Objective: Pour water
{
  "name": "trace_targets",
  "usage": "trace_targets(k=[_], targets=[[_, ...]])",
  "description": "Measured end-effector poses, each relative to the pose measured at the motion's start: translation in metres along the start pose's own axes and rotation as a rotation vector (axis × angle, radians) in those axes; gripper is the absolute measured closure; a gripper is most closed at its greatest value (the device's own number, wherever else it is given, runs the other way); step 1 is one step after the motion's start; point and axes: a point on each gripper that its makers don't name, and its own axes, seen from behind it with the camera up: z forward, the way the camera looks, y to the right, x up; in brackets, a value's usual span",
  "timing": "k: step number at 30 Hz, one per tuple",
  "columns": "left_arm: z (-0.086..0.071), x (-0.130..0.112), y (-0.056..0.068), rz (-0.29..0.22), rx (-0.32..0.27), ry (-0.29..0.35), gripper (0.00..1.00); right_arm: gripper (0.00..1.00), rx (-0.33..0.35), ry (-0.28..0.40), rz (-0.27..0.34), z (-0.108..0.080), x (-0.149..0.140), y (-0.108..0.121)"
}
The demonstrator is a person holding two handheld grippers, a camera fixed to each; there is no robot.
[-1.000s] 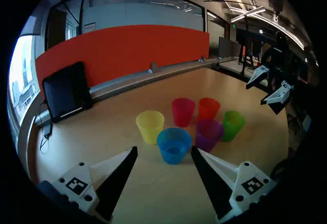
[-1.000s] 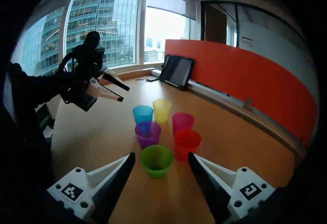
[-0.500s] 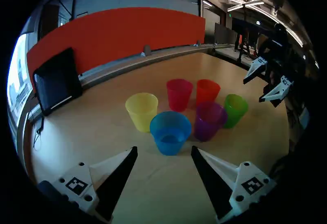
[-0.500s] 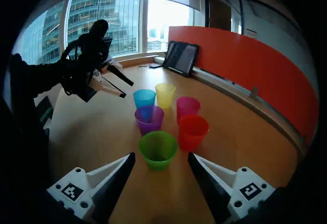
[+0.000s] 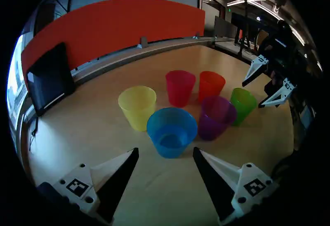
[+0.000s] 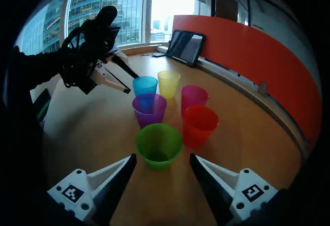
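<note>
- Closing on a cup is judged to be the step in hand; the left tongs [image 5: 164, 149] stand wide open and empty, low over the worktop [image 5: 82, 143]; the blue cup [image 5: 172, 132] sits just ahead of their tips, centred on the gap, touched by neither finger.
- Leftmost in the cluster, the yellow cup [image 5: 137, 107] stands just beside the blue cup; advance straight so the left finger slips between the two without nudging the yellow rim.
- Behind these, the pink cup [image 5: 180, 87] and the red cup [image 5: 210, 86] stand close together; leave them undisturbed.
- Right of the blue cup, the purple cup [image 5: 215, 116] stands very near, whether touching cannot be told; the right finger has the tightest passage here; proceed slowly.
- Grip at mid-height; thin plastic will probably flex, so squeeze only until the cup holds; a darker disc at the blue cup's base suggests some water, though this is uncertain; keep the cup upright while lifting.
- Farthest right, the green cup [image 6: 159, 141] stands just ahead of the right tongs [image 6: 162, 156], likewise open and empty, cup centred between the fingers; it looks empty, so it probably serves as receiver.
- Lift one cup clear of its neighbours before tilting; bring its lip over the receiving rim; tilt gradually.
</note>
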Motion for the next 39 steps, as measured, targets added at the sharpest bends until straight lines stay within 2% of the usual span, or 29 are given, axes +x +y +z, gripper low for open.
trace_targets(k=[14,20,29,39], targets=[[0.021,0.006,0.007,0.011,-0.032,-0.009,0.02,0.00,0.008,-0.042,0.002,0.024,-0.014,0.001],[0.027,0.012,0.006,0.021,-0.031,-0.004,0.02,0.00,0.015,-0.041,-0.002,0.030,-0.011,0.000],[0.033,0.022,0.006,0.020,-0.033,0.016,0.02,0.00,0.022,-0.039,-0.003,0.034,-0.010,0.001],[0.037,0.020,0.008,0.049,-0.020,0.015,0.05,0.00,0.019,-0.036,-0.005,0.033,-0.009,0.000]])
